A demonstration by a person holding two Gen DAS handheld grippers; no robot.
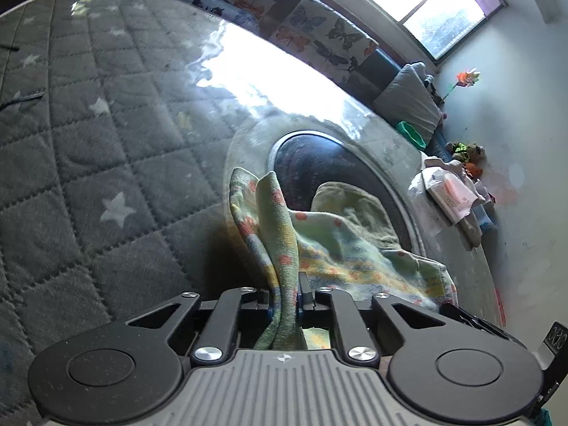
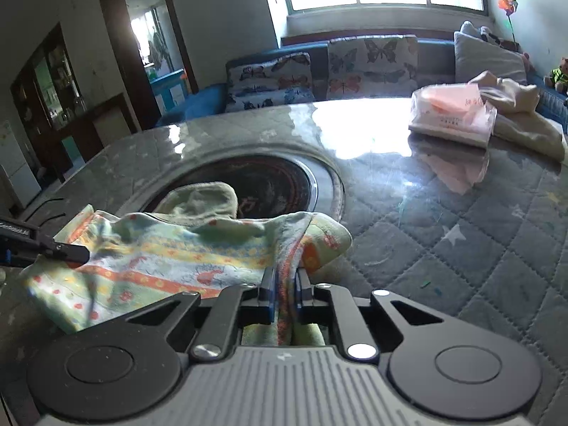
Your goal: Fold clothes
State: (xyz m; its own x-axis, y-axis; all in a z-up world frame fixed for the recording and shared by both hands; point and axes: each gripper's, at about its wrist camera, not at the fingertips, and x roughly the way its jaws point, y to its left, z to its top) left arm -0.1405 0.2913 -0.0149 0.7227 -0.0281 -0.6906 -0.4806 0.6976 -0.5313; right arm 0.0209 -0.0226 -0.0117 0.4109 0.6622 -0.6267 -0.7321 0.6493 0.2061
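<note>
On the glass-topped table [image 2: 443,213], at six o'clock of its dark round inset [image 2: 269,184], the patterned garment [image 2: 170,259] hangs between the left gripper [image 1: 284,301] and the right gripper [image 2: 284,298], each clamped on a bunched edge. Thin pinches may slip and spoil the fold.

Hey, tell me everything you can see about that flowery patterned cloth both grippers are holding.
The patterned cloth looks like soft, thin cotton: pale green with yellow and orange bands and small red flowers. It lies crumpled and partly spread on the glass-covered quilted table, over the rim of the dark round inset. The left gripper and right gripper are each shut on a bunched edge.
</note>
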